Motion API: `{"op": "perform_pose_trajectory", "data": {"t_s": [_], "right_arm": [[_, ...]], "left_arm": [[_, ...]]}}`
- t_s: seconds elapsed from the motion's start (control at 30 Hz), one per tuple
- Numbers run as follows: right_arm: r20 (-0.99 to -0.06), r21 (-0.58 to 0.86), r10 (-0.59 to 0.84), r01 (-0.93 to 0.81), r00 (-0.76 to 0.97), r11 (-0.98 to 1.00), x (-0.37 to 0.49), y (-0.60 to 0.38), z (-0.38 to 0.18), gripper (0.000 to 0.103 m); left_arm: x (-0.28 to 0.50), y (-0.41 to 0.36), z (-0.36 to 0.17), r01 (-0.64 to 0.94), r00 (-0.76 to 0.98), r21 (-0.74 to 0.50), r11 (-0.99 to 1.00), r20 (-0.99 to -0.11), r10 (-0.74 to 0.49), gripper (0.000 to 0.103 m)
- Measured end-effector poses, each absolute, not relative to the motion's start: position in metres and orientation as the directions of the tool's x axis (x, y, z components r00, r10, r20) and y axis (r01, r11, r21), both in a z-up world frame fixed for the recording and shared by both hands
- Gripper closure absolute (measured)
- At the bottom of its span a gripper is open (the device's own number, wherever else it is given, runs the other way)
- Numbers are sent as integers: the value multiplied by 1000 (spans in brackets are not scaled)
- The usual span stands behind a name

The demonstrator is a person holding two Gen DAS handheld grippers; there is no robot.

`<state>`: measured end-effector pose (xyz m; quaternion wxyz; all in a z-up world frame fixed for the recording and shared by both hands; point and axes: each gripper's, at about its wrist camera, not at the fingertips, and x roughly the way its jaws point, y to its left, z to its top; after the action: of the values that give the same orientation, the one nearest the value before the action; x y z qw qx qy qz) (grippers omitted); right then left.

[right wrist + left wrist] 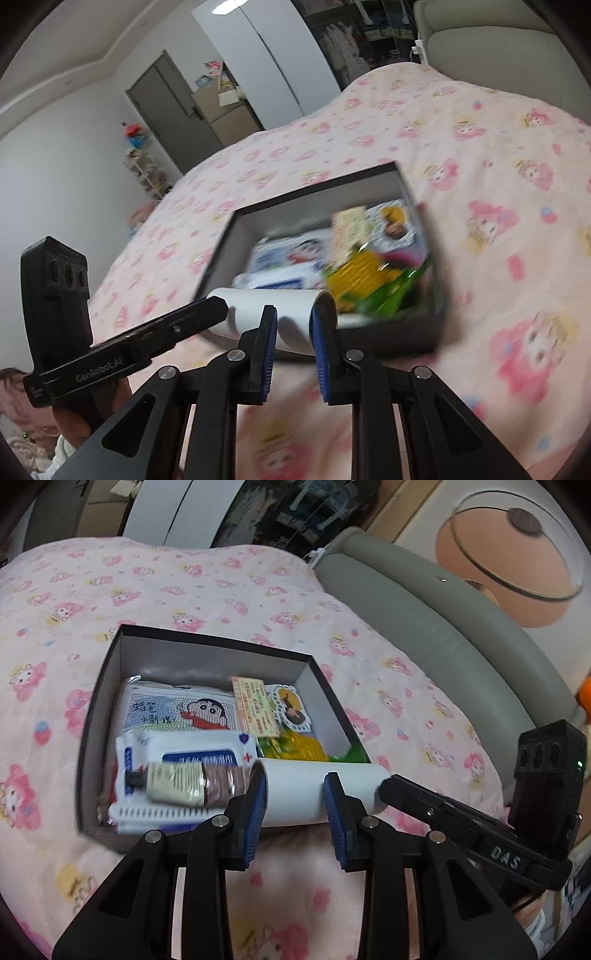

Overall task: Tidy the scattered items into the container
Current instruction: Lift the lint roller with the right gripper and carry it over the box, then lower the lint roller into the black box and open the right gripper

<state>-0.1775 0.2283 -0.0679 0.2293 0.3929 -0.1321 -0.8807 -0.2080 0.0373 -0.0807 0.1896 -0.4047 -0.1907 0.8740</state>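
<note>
A dark open box (218, 642) sits on the pink bed and holds a cartoon card (177, 710), a white wipes pack (184, 753), a cream tube (177, 781), a yellow-green toy (295, 747) and stickers. A white roll (295, 794) lies across the box's near rim. My left gripper (295, 814) straddles the roll's left part with its jaws around it. My right gripper (293, 341) grips the other end of the same roll (291, 304) over the box (314, 188). The right gripper's body (461, 819) shows in the left view.
A pink floral blanket (184, 590) covers the bed all around the box. A grey padded headboard (424, 627) runs along the right. A wardrobe and door (166, 103) stand beyond the bed's far end. The left gripper's body (110, 347) crosses the right view's lower left.
</note>
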Motion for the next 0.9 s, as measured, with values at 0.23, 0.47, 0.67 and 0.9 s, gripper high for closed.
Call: {"op": "perform_pose_trajectory", "data": {"t_s": [0.23,0.47,0.67,0.9], "right_arm": [[-724,308,-417,283,-550,-908,-238,219,-78,85],[-640,391,-463,259,-613,-883,-214,248,-70,85],[-740,371,-496,339,-455,-865,-207,220,-95,85],[-763,322,-431,295,-483,-900,-241,203,-103,85]], "left_arm": [[-265,34,-102,-34,-535,-503,-863,-720,441,66],[-232,11,-92,-62,-592,-474,-878,-691,415,64],[-240,44,-108,-152,-492,-402,-903,-761,422,64],[-264,47,-119,-50,-490,-397,-916,-790,369,64]]}}
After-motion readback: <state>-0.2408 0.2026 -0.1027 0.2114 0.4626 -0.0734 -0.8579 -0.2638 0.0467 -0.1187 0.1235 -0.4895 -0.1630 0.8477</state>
